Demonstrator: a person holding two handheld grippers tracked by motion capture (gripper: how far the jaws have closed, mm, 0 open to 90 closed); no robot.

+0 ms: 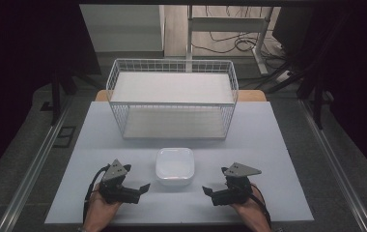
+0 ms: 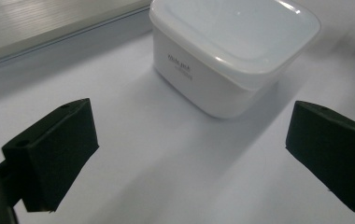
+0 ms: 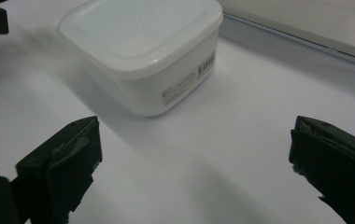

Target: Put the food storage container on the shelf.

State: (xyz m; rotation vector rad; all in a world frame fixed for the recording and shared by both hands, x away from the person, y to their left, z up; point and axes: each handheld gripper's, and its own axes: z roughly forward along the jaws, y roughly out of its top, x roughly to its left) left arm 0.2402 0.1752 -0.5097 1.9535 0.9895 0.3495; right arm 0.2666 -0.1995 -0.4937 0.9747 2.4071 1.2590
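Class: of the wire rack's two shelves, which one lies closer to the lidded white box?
The lower shelf; it sits level with the table, just behind the box.

Small print on the tub's [image 2: 234,51] side and on its label [image 3: 188,81] was too blurred to read. The forearms were cut off by the high view's bottom edge. The lid [image 1: 174,163] hid the tub's contents.

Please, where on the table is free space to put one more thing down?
Free: the table left and right of the wire rack, and the strip between rack and white box. Both rack shelves look bare too. Crowded: the near edge, where the left gripper and right gripper flank the box.
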